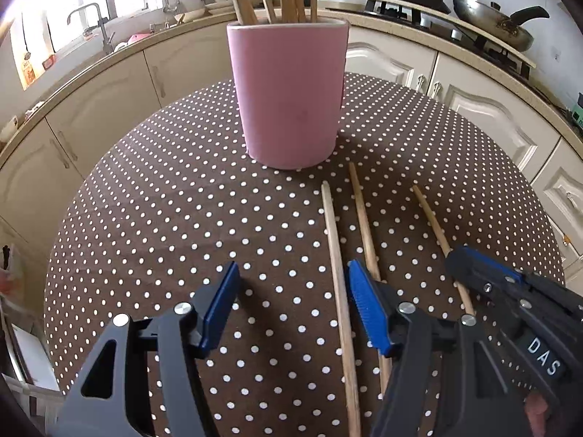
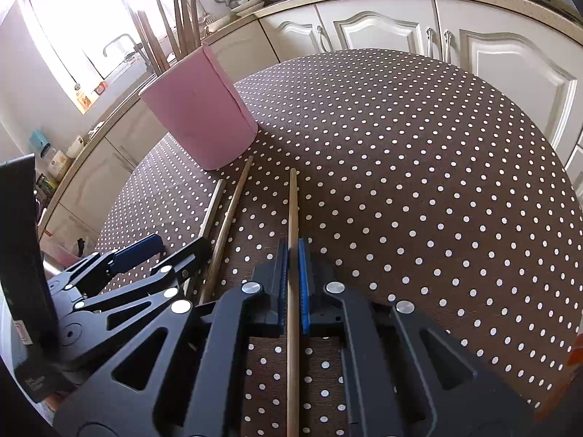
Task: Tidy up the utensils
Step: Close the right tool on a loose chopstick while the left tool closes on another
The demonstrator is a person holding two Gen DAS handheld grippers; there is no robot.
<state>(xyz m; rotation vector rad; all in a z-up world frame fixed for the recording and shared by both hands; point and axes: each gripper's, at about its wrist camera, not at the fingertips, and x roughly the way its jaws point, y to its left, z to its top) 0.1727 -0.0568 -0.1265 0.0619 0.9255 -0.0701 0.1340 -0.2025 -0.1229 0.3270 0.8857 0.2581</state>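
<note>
We are clamping the right tongs [image 2: 292,284] on one chopstick [image 2: 292,211] lying on the tabletop [image 2: 419,182]; the left tongs [image 1: 291,306] are hanging open. Next, we judge, lifting it into the pink cup [image 2: 198,116].

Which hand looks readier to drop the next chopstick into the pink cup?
Right. The right gripper is already shut on a chopstick pointing toward the pink cup; the left gripper is open, holding nothing.
</note>
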